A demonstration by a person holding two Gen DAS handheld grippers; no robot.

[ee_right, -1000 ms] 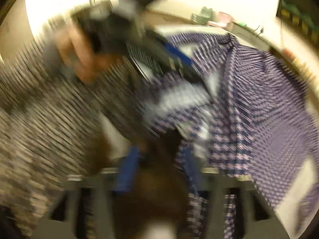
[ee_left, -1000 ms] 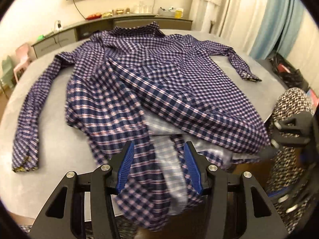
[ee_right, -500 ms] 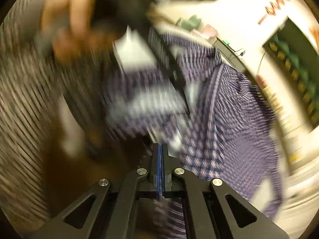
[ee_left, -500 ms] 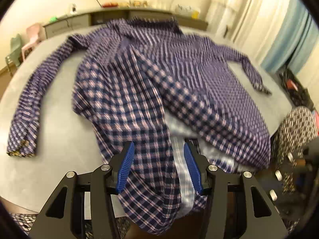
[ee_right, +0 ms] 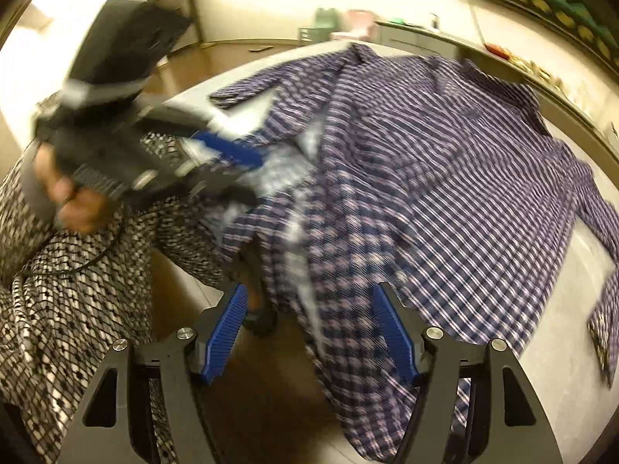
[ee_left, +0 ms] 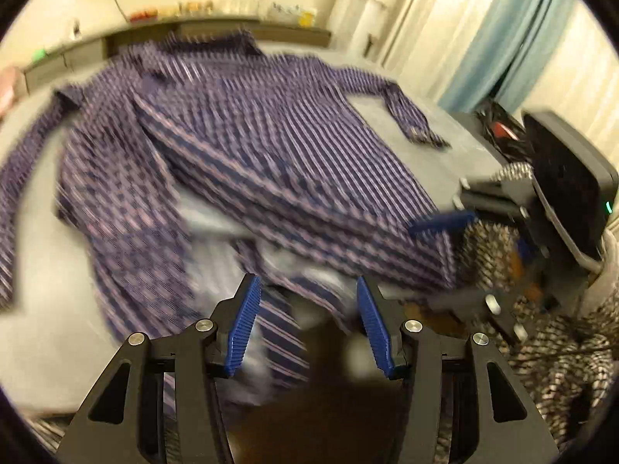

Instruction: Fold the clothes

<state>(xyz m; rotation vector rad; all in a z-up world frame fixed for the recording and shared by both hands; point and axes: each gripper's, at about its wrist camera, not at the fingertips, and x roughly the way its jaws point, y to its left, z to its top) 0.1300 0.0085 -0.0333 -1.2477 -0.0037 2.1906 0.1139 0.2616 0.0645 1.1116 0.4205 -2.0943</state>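
Lying unfolded on the table (ee_left: 456,147), checked shirt (ee_left: 247,147), sleeves outspread; left claw (ee_left: 305,324) spread, right claw (ee_right: 309,332) just reopened, holding nothing.

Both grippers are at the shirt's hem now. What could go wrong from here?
The hem hangs over the table edge, so the shirt might slide off. The right gripper has just opened, and fabric hangs loose between its pads; closing there may catch both layers. The left gripper stands open too, so nothing holds the shirt.
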